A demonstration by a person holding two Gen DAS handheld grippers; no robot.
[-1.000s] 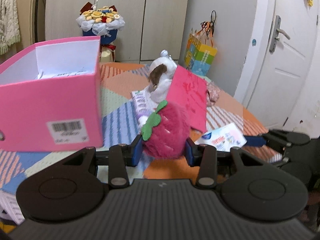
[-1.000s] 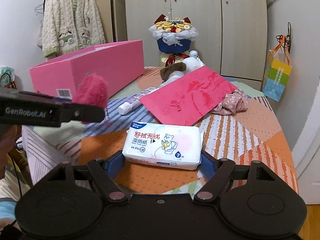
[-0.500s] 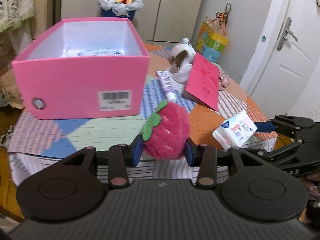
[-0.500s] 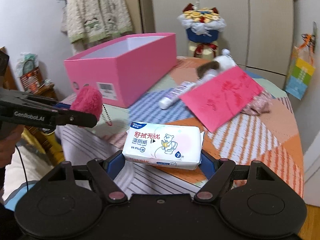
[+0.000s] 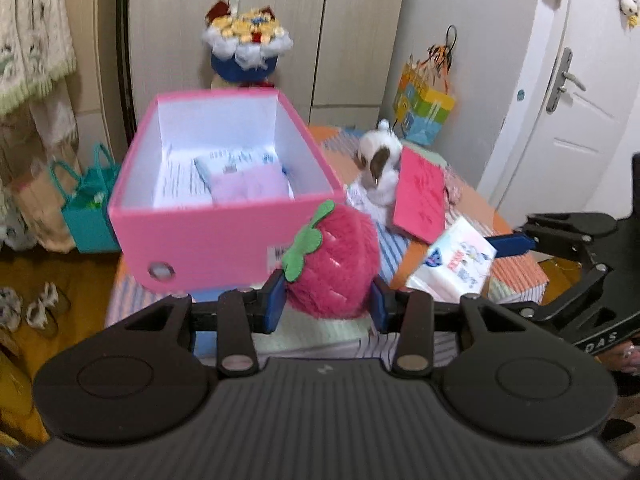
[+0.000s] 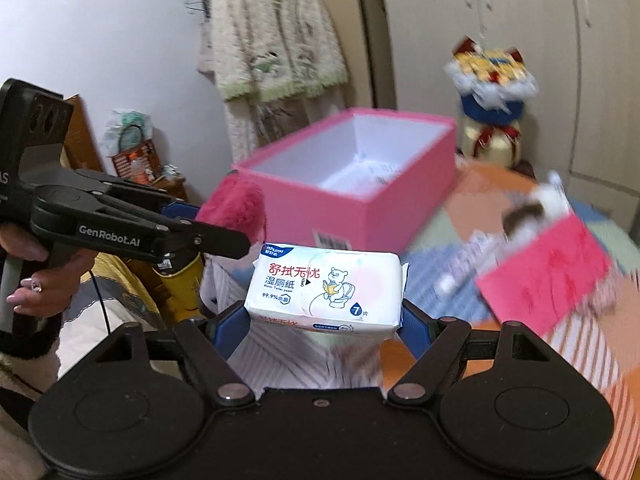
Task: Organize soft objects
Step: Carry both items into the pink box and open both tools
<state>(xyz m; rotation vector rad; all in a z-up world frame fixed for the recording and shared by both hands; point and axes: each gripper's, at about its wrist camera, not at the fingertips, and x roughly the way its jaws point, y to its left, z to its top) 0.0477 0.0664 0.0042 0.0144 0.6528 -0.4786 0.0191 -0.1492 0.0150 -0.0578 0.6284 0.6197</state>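
My left gripper (image 5: 326, 298) is shut on a fuzzy pink plush strawberry (image 5: 334, 260) with a green leaf, held above the table in front of the open pink box (image 5: 208, 240). The strawberry also shows in the right wrist view (image 6: 236, 208). My right gripper (image 6: 324, 320) is shut on a white wet-wipes pack (image 6: 326, 290), held in the air near the box (image 6: 380, 204); the pack also shows in the left wrist view (image 5: 454, 268). The box holds papers and a pale pink packet (image 5: 250, 186).
On the patchwork table (image 6: 600, 360) lie a white and brown plush dog (image 5: 380, 164) and a red card (image 5: 420, 200). A bouquet (image 5: 246, 48) stands behind the box. Bags (image 5: 86, 208) sit on the floor at left. A door (image 5: 580, 120) is at right.
Both grippers have risen with their loads and now look down into the pink box. The strawberry and the wipes pack stay gripped.
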